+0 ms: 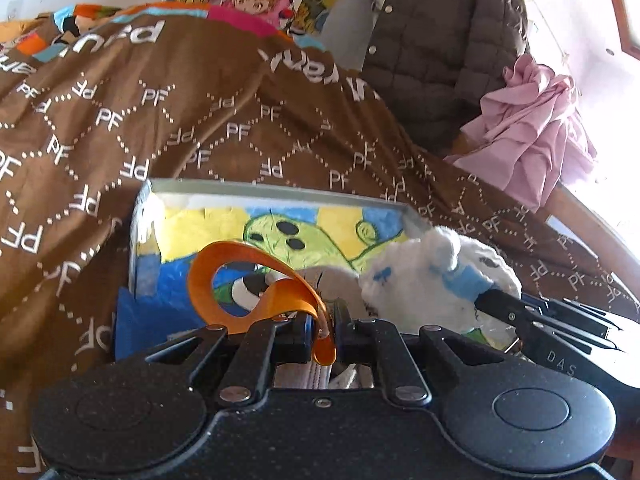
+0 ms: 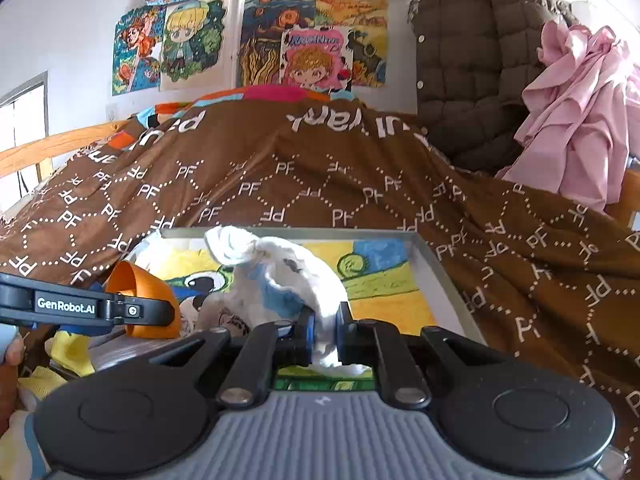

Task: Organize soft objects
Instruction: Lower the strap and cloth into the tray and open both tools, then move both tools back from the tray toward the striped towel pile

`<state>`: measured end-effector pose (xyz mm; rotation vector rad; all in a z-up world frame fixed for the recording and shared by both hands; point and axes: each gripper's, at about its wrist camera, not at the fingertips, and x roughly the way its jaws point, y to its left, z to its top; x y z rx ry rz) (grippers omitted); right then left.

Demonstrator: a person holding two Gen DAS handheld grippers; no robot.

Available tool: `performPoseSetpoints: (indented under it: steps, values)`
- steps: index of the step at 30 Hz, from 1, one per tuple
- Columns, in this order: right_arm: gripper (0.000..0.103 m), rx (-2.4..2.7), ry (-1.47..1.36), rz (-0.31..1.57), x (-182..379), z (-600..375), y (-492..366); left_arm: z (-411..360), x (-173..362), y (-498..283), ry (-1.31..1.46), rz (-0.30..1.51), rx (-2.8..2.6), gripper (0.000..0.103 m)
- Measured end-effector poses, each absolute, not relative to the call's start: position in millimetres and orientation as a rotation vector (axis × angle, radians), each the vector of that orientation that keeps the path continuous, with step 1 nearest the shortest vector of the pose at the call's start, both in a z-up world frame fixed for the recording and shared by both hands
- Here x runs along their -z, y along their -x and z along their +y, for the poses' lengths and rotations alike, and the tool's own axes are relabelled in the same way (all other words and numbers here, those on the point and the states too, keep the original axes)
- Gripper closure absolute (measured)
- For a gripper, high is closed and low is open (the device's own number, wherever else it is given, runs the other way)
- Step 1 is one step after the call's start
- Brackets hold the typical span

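L gripper (image 1: 326, 326) clamped on orange ribbon (image 1: 224, 268), R gripper (image 2: 326, 328) clamped on white-blue sock (image 2: 280, 276); both over painted tray (image 2: 440, 276) on brown blanket (image 1: 240, 112). Neither item released yet, yellow cloth (image 2: 74, 350) prob still left

Brown jacket (image 2: 468, 80) cropped at top.

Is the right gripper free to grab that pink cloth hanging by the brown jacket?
Probably not as things stand. The right gripper is already shut on a white and blue sock, so its jaws are full. The pink cloth hangs beyond the brown blanket, well past the fingertips.
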<state>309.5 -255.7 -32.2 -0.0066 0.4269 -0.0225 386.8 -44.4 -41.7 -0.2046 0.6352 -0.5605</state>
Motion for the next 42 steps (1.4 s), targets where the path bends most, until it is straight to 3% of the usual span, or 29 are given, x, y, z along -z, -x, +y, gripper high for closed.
performPoseSetpoints:
  steps: [13, 23, 32, 42]
  values:
    - [0.089, -0.054, -0.01, 0.553, 44, -247, -319, -51, 52, -392, 0.172, 0.716, 0.56, 0.086]
    - [0.08, -0.09, -0.022, 0.581, 47, -244, -315, -52, 55, -392, 0.175, 0.753, 0.557, 0.082]
    - [0.051, -0.068, -0.048, 0.561, 40, -249, -309, -50, 49, -387, 0.198, 0.773, 0.525, 0.067]
    - [0.029, -0.035, -0.064, 0.518, 23, -253, -294, -39, 32, -372, 0.256, 0.747, 0.487, 0.036]
